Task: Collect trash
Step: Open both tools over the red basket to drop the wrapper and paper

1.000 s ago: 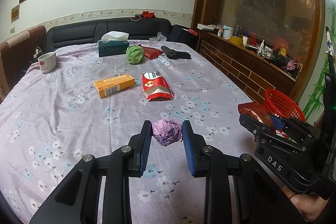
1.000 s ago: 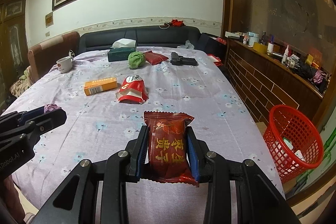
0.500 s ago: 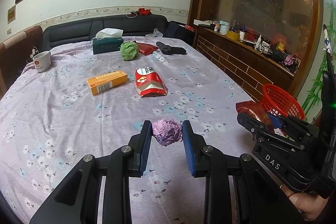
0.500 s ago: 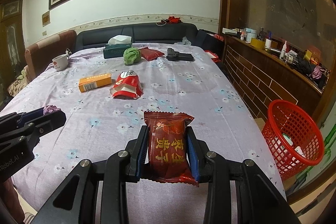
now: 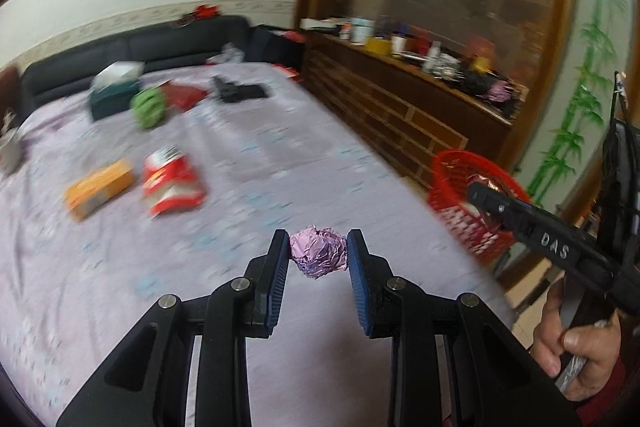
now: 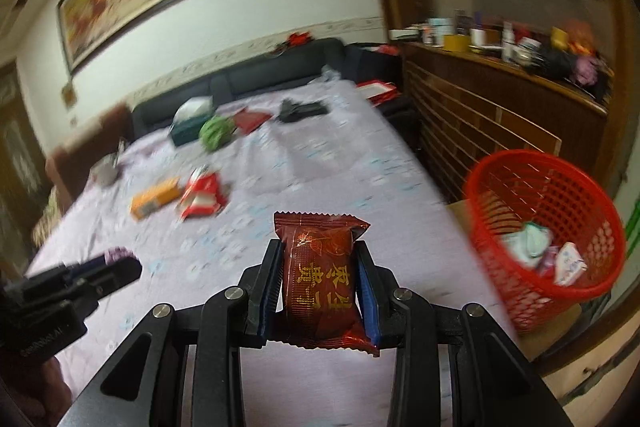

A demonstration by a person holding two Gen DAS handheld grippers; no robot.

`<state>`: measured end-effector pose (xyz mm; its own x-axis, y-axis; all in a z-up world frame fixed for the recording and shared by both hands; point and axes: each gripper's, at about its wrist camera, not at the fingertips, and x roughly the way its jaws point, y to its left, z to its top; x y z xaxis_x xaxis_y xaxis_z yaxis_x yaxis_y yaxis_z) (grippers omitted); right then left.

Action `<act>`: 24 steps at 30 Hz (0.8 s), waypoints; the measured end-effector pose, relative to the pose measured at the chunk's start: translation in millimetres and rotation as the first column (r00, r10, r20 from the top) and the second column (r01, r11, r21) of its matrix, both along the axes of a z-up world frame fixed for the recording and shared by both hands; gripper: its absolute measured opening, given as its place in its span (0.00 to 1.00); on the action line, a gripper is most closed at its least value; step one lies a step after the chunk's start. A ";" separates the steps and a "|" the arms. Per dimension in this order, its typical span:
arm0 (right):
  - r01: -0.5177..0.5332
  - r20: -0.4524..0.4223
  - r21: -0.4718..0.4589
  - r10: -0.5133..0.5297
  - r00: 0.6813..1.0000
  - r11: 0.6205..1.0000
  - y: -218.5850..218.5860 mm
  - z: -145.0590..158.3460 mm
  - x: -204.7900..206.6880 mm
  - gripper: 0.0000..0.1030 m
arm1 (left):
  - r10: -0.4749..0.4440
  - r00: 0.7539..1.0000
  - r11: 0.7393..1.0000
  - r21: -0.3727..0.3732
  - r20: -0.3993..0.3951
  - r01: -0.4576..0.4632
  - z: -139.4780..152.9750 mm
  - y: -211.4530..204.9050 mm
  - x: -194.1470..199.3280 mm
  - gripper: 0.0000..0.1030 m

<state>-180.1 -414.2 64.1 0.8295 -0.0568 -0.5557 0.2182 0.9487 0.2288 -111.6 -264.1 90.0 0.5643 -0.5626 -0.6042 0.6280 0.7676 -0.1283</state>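
My left gripper [image 5: 318, 253] is shut on a crumpled purple foil ball [image 5: 319, 255], held above the flowered purple tablecloth [image 5: 256, 163]. My right gripper [image 6: 318, 275] is shut on a dark red snack packet [image 6: 319, 283] with gold characters. A red mesh basket [image 6: 544, 187] stands on the floor off the table's right edge, with some wrappers inside; it also shows in the left wrist view [image 5: 472, 203]. The right gripper [image 5: 480, 189] shows in front of the basket in the left wrist view. The left gripper [image 6: 120, 263] shows at the left of the right wrist view.
On the table lie an orange box [image 5: 98, 189], a red and white packet [image 5: 172, 181], a green ball [image 5: 149, 107], a teal tissue box [image 5: 114, 91], a red pouch [image 5: 184, 95] and a black object [image 5: 240, 91]. A wooden sideboard [image 6: 500, 107] runs along the right.
Both grippers have swung to the right toward the red basket, which now looks larger and closer. Each still holds its piece. The view is motion-blurred.
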 end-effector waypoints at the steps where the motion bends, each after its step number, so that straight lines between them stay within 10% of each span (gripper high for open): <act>1: 0.023 0.011 0.015 -0.023 1.000 1.000 -13.7 3.0 -4.8 0.36 | -0.027 1.000 1.000 -0.002 0.001 0.027 3.3 -13.1 -0.8 0.27; 17: 0.287 0.016 0.230 -0.298 0.954 0.930 -216.7 11.8 -54.4 0.37 | -0.324 0.928 0.946 -0.048 -0.185 0.321 -16.2 -228.2 12.3 0.28; 20: 0.291 0.003 0.251 -0.301 0.954 0.923 -235.5 6.3 -50.6 0.38 | -0.323 0.924 0.946 -0.045 -0.206 0.321 -25.3 -240.9 15.1 0.54; 24: 0.275 -0.013 0.277 -0.282 0.959 0.921 -252.4 -0.5 -36.8 0.47 | -0.302 0.927 0.953 -0.057 -0.221 0.296 -28.4 -232.5 19.0 0.58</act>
